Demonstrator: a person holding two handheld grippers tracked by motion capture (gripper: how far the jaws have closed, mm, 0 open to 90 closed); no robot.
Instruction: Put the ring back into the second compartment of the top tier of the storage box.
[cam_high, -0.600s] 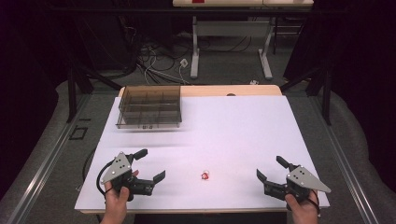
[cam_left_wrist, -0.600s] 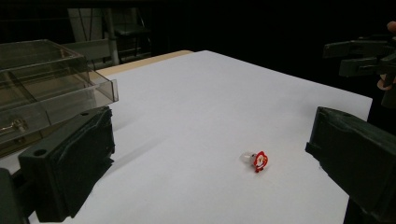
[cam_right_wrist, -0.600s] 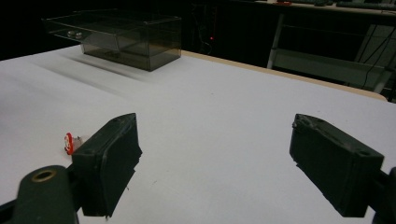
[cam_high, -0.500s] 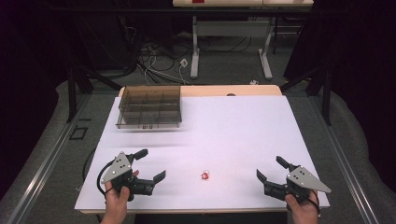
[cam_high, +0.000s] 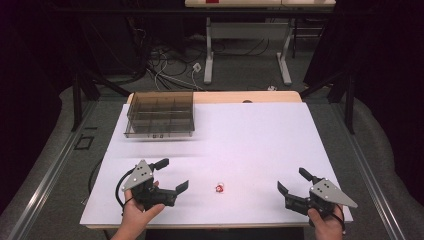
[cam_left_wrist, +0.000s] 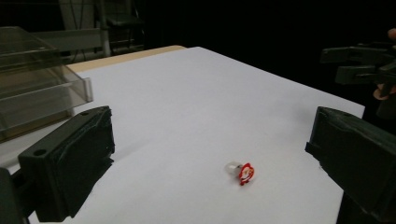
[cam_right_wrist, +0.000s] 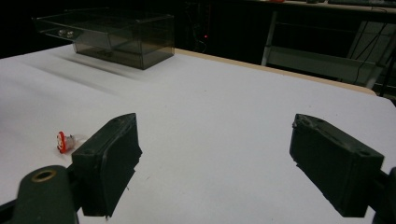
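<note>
Small red charm, both grippers waiting

Your left gripper (cam_high: 172, 175) and right gripper (cam_high: 295, 184) stand wide and empty; the red charm (cam_high: 219, 188) lies on the white table (cam_high: 260, 135) between them, nearer your left. It looks tiny and light, so closing off-centre could flick it away.

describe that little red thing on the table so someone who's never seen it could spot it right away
On the white table, look along the near edge, between the two hand-held grippers and nearer the left one. The small red and white piece lies there alone, the one spot of colour on the sheet.
</note>
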